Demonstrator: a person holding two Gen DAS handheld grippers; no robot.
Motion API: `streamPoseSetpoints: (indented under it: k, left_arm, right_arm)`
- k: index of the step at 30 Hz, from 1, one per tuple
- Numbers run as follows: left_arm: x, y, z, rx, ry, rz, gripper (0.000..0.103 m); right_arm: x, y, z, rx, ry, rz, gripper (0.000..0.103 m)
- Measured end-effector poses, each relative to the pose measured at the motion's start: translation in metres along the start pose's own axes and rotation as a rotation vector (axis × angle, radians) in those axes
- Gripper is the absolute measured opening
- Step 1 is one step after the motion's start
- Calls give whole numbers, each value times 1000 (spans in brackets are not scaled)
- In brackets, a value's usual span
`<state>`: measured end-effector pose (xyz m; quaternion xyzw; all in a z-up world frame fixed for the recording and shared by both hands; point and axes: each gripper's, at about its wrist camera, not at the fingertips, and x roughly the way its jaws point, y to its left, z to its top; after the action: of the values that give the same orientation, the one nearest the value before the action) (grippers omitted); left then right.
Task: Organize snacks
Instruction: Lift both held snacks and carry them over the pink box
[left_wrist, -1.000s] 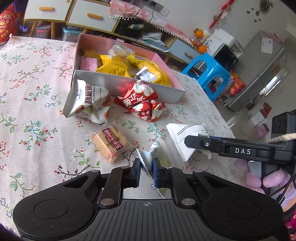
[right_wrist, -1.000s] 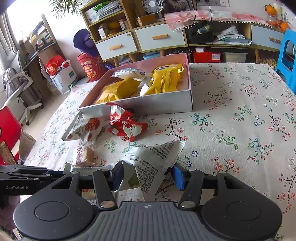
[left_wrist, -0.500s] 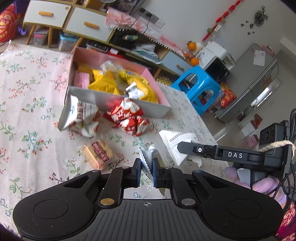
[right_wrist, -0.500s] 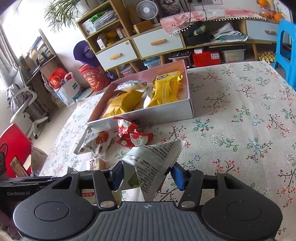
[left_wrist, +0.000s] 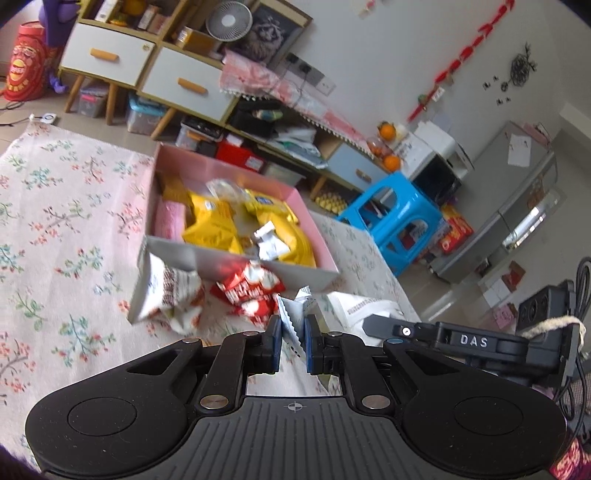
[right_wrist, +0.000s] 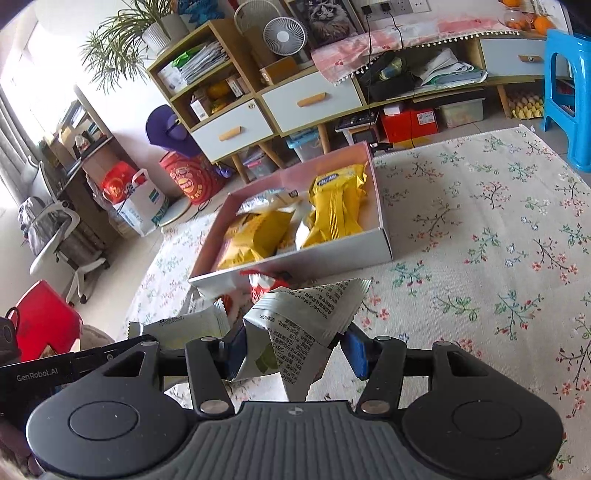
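The pink-walled cardboard box (right_wrist: 382, 236) of yellow packets sits on the floral-cloth worktop (right_wrist: 480, 229). Nearer than it, right tongs (right_wrist: 295, 350) clench a white printed sachet (right_wrist: 314, 314); left tongs (left_wrist: 293, 338) pinch a small white packet (left_wrist: 291, 317) by its edge, which may slip out.

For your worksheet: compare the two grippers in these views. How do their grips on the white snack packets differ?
The left gripper pinches only a thin serrated edge of its packet, jaws nearly together; the right gripper spans the puffed body of its packet, jaws well apart. Both hold white packets short of the pink box.
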<state>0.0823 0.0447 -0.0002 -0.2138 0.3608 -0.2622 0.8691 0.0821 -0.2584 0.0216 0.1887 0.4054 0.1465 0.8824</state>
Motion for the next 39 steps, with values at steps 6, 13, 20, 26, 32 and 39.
streamPoseSetpoints:
  k: [6, 13, 20, 26, 32, 39]
  left_arm:
    - [1, 8, 17, -60, -62, 40, 9]
    - [16, 17, 39, -90, -99, 151, 9]
    - [42, 19, 74, -34, -181, 300, 10]
    - [75, 31, 97, -40, -214, 370, 10]
    - [99, 41, 107, -57, -224, 387, 10]
    - [117, 50, 112, -51, -216, 447, 10]
  right_arm:
    - [6, 4, 14, 32, -27, -5, 44]
    - [21, 11, 35, 32, -53, -30, 44]
    - [49, 11, 69, 9, -73, -77, 45]
    - [81, 21, 95, -43, -70, -126, 45]
    - [112, 27, 104, -91, -33, -174, 45]
    - [136, 28, 105, -97, -3, -188, 45]
